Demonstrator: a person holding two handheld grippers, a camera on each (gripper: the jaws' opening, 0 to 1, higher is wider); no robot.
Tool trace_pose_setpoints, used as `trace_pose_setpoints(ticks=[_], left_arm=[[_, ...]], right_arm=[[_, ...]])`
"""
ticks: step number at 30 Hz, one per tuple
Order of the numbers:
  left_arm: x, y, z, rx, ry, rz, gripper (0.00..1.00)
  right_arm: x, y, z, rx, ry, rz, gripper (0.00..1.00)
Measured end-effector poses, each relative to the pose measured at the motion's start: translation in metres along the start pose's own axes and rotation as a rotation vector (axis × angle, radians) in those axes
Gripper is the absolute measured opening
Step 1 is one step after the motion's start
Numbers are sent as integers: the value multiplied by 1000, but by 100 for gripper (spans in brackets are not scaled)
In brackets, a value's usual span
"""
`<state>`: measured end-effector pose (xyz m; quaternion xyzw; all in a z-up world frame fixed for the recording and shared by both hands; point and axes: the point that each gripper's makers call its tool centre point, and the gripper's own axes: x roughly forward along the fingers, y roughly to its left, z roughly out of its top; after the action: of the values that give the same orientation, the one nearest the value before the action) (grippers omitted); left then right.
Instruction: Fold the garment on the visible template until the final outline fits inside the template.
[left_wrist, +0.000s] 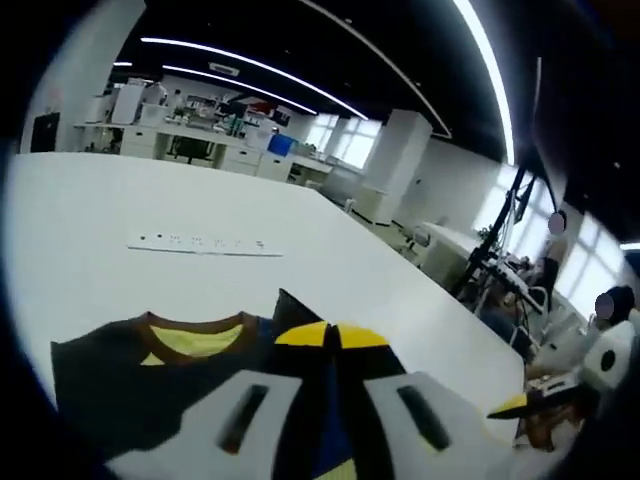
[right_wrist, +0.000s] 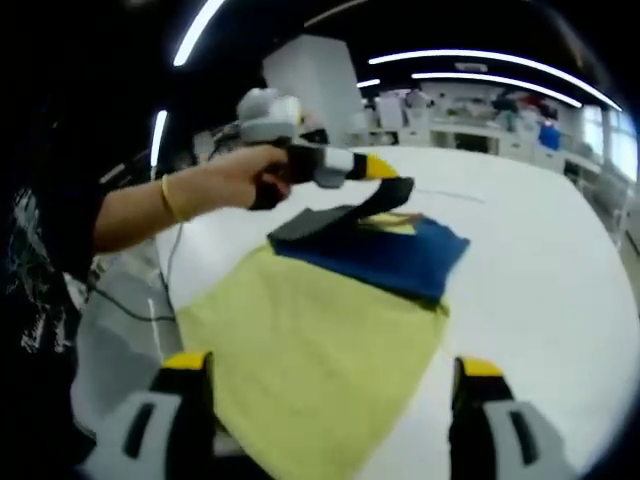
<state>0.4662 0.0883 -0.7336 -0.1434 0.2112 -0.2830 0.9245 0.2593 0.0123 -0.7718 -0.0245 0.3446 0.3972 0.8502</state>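
Garment (right_wrist: 330, 330) lifted by left tool (right_wrist: 392, 190); right tool (right_wrist: 330, 400) spread.

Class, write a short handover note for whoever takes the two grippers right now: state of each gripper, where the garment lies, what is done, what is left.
Left gripper: shut on the garment's dark sleeve, lifting it over the blue chest.
Right gripper: open, holding nothing, hovering above the yellow hem end.
Garment: a yellow, blue and dark shirt lying flat on the white table, collar at the far end from the right gripper.
Done: one sleeve fold started.
Left: lay that sleeve down, fold the rest. I cannot make out a template outline.
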Motion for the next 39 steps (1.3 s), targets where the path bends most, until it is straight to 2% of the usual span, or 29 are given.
trace_pose_setpoints(ticks=[8,15,17,19,23,24,28,32,36,39], left_arm=[[13,-12,-26,0,41,-22,0],[24,-18,-55,1,97,-37,0],[26,-21,-62,5,108,-52,0],[27,-25,-71,-41,129,-74,0],[26,-29,-76,-9,131,-113,0],[24,-32,-75,20,118,-128,2],[19,-32,-74,87,115,-128,20],[12,-25,-65,157,98,-122,36],[0,-19,-56,176,73,-102,53],[-6,-11,-55,193,68,-84,65]], right_arm=[[0,-3,-3,21,-7,-5,99],[2,-4,-1,45,-26,-6,99],[2,-4,0,46,-31,-5,99],[2,-4,1,46,-33,-4,99],[2,-4,-1,48,-30,-4,99],[2,-5,-3,49,-28,-4,99],[3,-3,-5,50,-22,2,99],[5,-1,-6,39,-12,11,99],[7,0,-5,30,-8,22,99],[9,2,-3,18,-3,31,99]])
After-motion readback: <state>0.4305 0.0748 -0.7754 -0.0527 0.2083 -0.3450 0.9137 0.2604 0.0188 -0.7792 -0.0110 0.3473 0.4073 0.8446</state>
